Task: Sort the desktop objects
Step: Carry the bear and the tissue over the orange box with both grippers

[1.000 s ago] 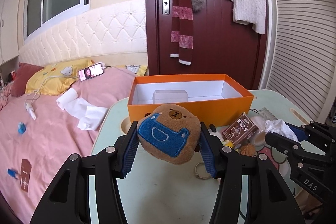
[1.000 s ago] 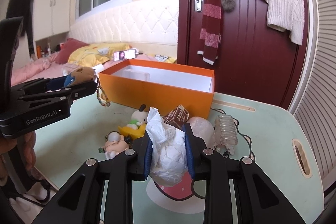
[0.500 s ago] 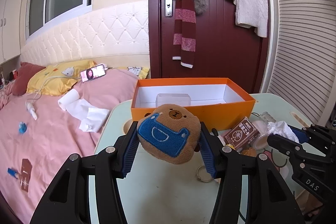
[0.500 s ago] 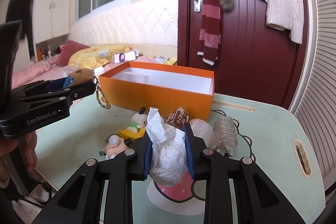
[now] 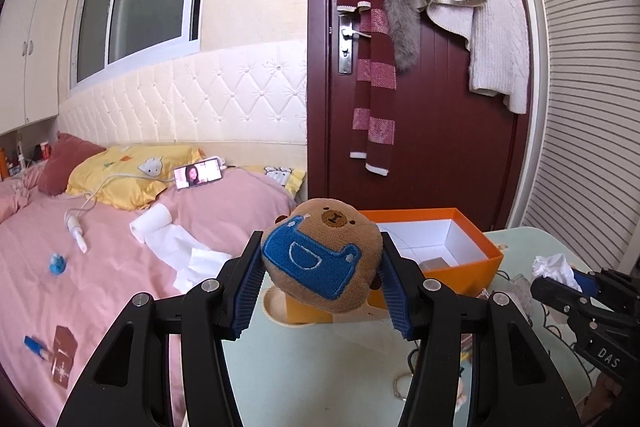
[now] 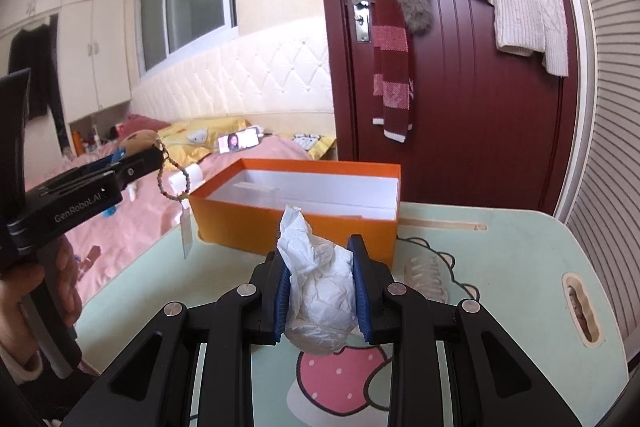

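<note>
Grippers both loaded above table

Left gripper [image 5: 322,267] clamps my brown bear plush [image 5: 320,253], held off the table [image 6: 500,267]; right gripper [image 6: 322,301] pinches crumpled white tissue [image 6: 318,291]; orange box [image 6: 296,227] sits open just beyond both.

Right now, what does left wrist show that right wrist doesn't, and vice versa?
Left wrist only: the blue bib and face on the bear plush, clamped between the left tongs, plus a tissue roll unrolled on the pink bed.

Right wrist only: the bead strap and tag hanging from the plush, a hand gripping the left tool's handle, and a clear hair claw on the table.

Both: the open orange box, and the crumpled tissue pinched in the right tongs.
</note>
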Tool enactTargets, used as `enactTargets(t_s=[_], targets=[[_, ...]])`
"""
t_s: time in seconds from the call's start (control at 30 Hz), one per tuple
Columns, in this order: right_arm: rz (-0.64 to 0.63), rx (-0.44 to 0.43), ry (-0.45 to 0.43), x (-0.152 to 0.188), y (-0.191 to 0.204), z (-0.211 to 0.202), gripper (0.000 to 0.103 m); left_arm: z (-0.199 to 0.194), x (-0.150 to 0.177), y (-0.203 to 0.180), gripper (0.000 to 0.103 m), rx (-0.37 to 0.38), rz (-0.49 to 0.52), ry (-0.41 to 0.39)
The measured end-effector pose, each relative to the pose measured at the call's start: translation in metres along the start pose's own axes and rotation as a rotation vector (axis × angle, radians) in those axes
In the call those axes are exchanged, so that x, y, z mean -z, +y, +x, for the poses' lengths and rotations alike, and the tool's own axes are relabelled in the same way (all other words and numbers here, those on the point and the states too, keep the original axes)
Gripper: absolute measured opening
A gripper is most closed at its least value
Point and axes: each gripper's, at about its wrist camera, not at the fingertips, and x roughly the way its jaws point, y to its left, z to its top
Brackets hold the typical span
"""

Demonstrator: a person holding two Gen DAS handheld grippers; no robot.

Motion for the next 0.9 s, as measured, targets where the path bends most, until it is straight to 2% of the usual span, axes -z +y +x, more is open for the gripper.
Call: enactTargets(t_s=[0.2, 0.53, 0.9], targets=[[0.049, -0.003, -0.042, -0.028, -0.011, 0.01, 0.027, 0.023, -0.019, -0.002, 0.055, 0.002, -0.009, 0.01], [0.042, 0.017, 0.0, -0.059, -0.014, 0.052, 0.027, 0.065, -0.036, -0.013, 0.055, 0.002, -0.007, 0.108], [0.037, 0.031, -0.012, -0.098, -0.01, 0.073, 0.027, 0.092, -0.062, -0.008, 0.055, -0.009, -0.059, 0.142]])
